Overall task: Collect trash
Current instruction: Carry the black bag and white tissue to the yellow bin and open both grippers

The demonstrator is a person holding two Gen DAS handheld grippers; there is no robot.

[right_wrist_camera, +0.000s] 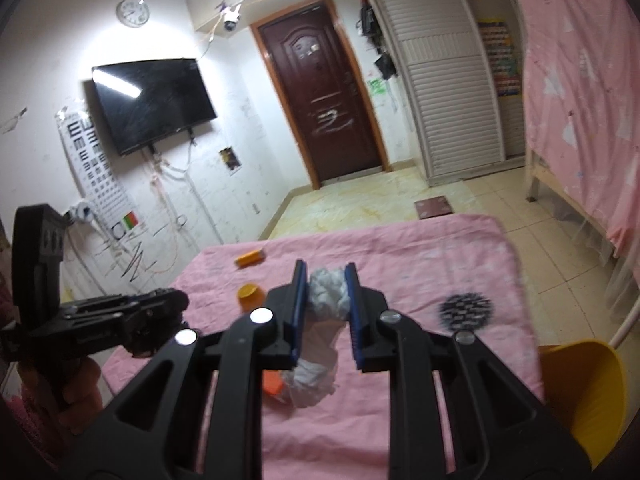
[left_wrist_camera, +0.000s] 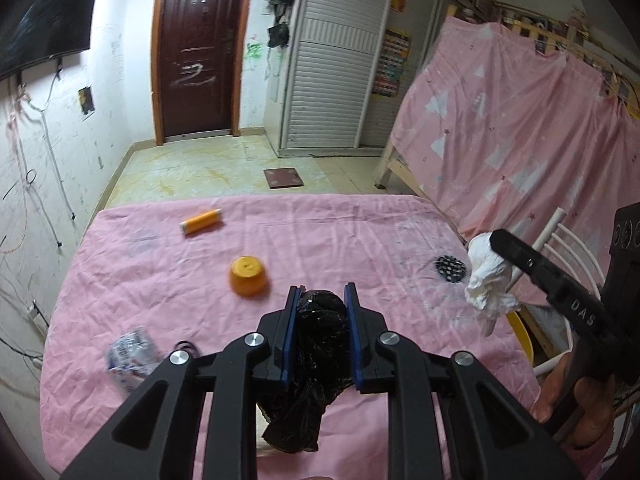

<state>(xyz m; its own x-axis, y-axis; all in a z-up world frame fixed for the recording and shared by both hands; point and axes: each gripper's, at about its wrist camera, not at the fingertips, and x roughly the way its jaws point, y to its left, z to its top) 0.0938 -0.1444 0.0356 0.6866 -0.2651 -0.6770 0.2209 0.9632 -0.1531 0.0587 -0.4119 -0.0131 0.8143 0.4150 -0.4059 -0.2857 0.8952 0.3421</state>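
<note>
Trash held in both grippers above the pink tabletop (left_wrist_camera: 360,224): left gripper (left_wrist_camera: 322,300) fingers clamp a black bag (left_wrist_camera: 318,320); right gripper (right_wrist_camera: 323,280) fingers clamp white tissue (right_wrist_camera: 328,290). Orange cup (left_wrist_camera: 248,276), orange tube (left_wrist_camera: 202,222) and crushed bottle (left_wrist_camera: 130,354) lie on the cloth.

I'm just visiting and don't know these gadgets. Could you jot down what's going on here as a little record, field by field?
Setting: table under a pink cloth, in a bedroom
Left gripper: shut on a black plastic bag
Right gripper: shut on a crumpled white tissue
Still on the cloth: orange tube, orange cup upside down, crushed clear bottle, black-and-white checkered piece
Likely bin: yellow container at the table's right edge
</note>
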